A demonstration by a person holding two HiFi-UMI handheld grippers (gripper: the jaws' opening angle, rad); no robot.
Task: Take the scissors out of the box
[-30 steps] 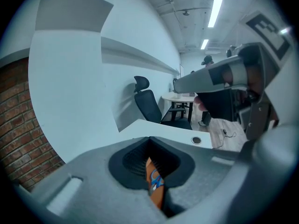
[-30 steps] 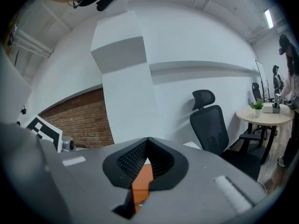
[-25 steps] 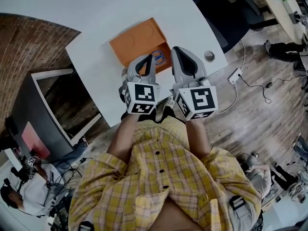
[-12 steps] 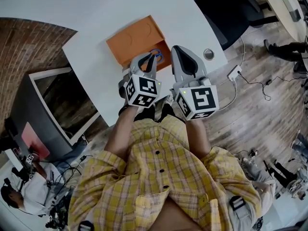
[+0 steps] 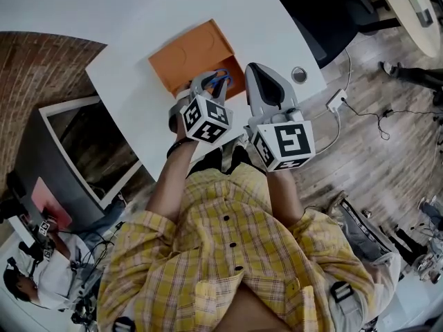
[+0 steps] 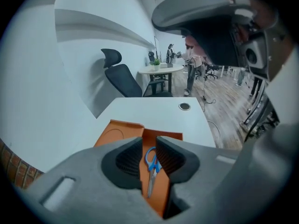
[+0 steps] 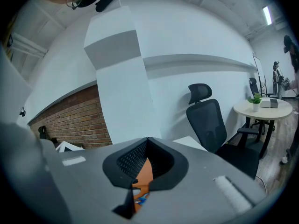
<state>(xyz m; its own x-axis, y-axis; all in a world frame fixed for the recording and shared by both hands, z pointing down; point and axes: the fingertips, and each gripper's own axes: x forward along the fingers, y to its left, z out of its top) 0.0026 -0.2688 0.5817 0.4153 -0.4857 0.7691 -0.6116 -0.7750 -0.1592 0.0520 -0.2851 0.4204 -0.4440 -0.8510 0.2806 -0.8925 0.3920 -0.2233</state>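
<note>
An orange box (image 5: 188,55) lies open on the white table (image 5: 131,26), its lid flap folded back. Blue-handled scissors (image 5: 221,79) lie in the box's near right part. My left gripper (image 5: 210,83) points steeply down over them. Its jaws are opening, and in the left gripper view the scissors (image 6: 151,161) show through the gap of the gripper (image 6: 149,146), below the pads and untouched. Beside the box's right edge my right gripper (image 5: 253,72) is shut and holds nothing. In the right gripper view the gripper's (image 7: 147,143) tips meet, with a strip of orange box (image 7: 143,171) behind.
A round cable grommet (image 5: 299,75) sits in the table near its right edge. A black office chair (image 6: 122,78) and a small round table (image 6: 160,69) stand beyond the far side. A power strip (image 5: 338,104) with cables lies on the wooden floor.
My left gripper has dipped down towards the box and tilted steeper over the scissors, and its jaws have parted. The right gripper has stayed put.
</note>
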